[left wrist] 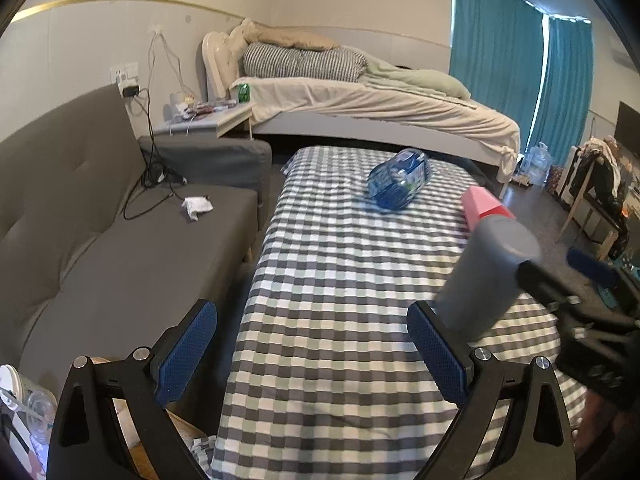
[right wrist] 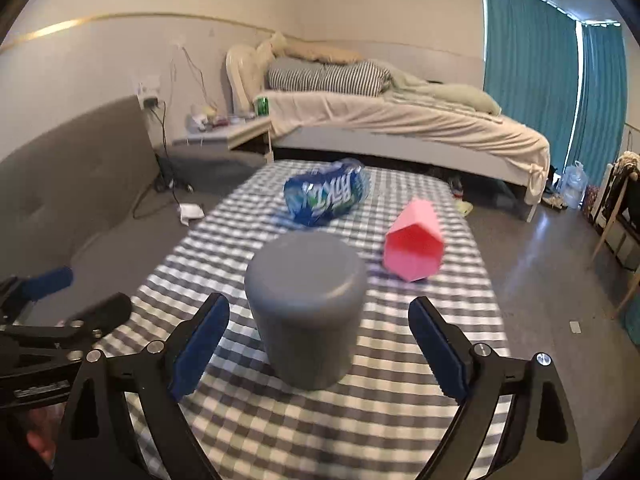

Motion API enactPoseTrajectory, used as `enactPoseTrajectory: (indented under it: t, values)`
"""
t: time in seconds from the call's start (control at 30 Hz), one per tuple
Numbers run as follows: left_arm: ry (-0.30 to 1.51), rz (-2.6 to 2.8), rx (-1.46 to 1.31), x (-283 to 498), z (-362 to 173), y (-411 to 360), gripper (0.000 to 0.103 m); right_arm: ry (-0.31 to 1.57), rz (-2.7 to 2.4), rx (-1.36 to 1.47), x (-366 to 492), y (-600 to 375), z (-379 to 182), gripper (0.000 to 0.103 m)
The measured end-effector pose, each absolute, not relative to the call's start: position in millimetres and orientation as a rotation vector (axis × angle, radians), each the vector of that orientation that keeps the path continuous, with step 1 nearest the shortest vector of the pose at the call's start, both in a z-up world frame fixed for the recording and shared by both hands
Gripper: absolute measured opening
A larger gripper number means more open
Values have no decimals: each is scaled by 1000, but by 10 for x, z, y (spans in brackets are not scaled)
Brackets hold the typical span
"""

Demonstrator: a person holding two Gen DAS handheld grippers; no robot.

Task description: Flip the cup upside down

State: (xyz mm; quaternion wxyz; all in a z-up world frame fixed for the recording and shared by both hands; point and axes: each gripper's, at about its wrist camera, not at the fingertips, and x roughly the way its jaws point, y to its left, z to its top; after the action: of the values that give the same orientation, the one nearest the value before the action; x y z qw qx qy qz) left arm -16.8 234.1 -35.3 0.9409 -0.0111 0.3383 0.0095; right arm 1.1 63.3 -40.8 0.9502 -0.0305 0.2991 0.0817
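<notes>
A grey cup (right wrist: 306,312) stands upside down, closed base up, on the checkered tablecloth (right wrist: 320,420). My right gripper (right wrist: 318,344) is open with its blue pads on either side of the cup, apart from it. In the left wrist view the grey cup (left wrist: 486,272) is at the right, next to the right gripper's fingers (left wrist: 552,284). My left gripper (left wrist: 312,354) is open and empty over the table's left edge. A pink faceted cup (right wrist: 414,242) lies on its side to the right; it also shows in the left wrist view (left wrist: 482,202).
A blue water bottle (right wrist: 326,196) lies on its side at the table's far end. A grey sofa (left wrist: 100,240) stands left of the table. A bed (right wrist: 400,124) and a bedside table (left wrist: 208,118) are behind. Bare floor (right wrist: 540,264) lies to the right.
</notes>
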Motion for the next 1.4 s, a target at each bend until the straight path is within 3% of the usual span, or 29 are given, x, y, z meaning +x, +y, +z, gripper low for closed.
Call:
enactPoseTrajectory:
  t: [0.43,0.9,1.03,1.4]
  values:
    - [511,-112,-18,-650,116,1828,99,502,39,-42,-762,-122,137,92]
    - [499,-76,-2,-798,-76,1877,99,555,62,-4,-793,-96,-215,92]
    - [513,-72,-16,-745,-103,1911,99,558,46,-3,-747,-58,-293,103]
    - [538,-45,-28,-722,-143,1969,99,550,47,23,-721,-69,-292,103]
